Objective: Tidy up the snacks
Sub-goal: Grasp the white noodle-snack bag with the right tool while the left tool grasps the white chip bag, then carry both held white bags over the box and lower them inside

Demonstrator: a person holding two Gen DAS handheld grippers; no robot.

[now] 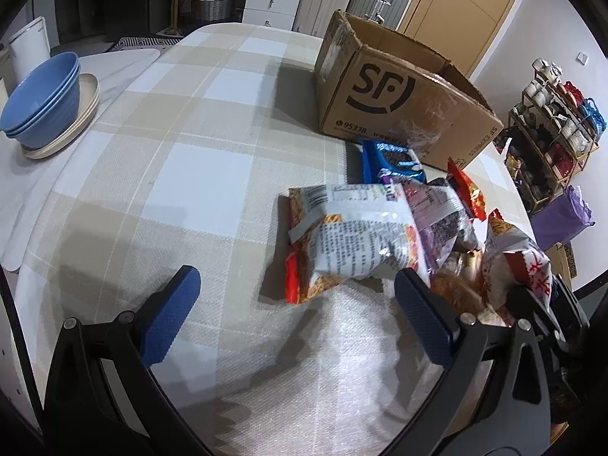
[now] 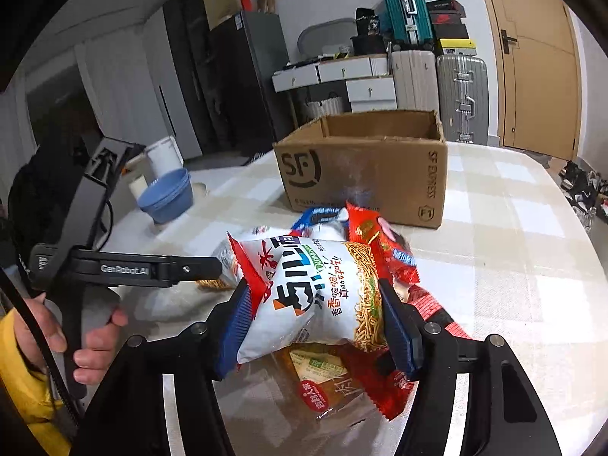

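- While the right gripper [image 2: 315,315] was clamped on it, the white noodle-snack bag [image 2: 304,296] sat puffed and crinkled between the blue ribbed pads [image 2: 397,330], raised above the snack pile; large Chinese characters and a picture of fried noodles covered its front.
- Under it lay a clear-wrapped brown packet [image 2: 323,376] with a red round label, and red foil packets [image 2: 383,243] with serrated edges.
- Seen from the left wrist, the pile also held a silver-backed bag [image 1: 353,235] with small print and a blue cookie pack [image 1: 395,161], just beside the box.
- The left gripper [image 1: 296,292] stood with its jaws wide apart, nothing between them, over bare cloth beside the pile; its black arm read "GenRobot.AI" [image 2: 125,269], gripped by a hand [image 2: 91,338] with a yellow sleeve.
- The open cardboard box [image 2: 364,174], printed "SF", "SF EXPRESS" and "95338", stood behind the pile.
- The checked woven tablecloth [image 1: 190,159] lay open to the left, rounded at its edge.
- Stacked blue ribbed bowls [image 1: 41,102] on cream plates [image 1: 76,129] sat well apart.
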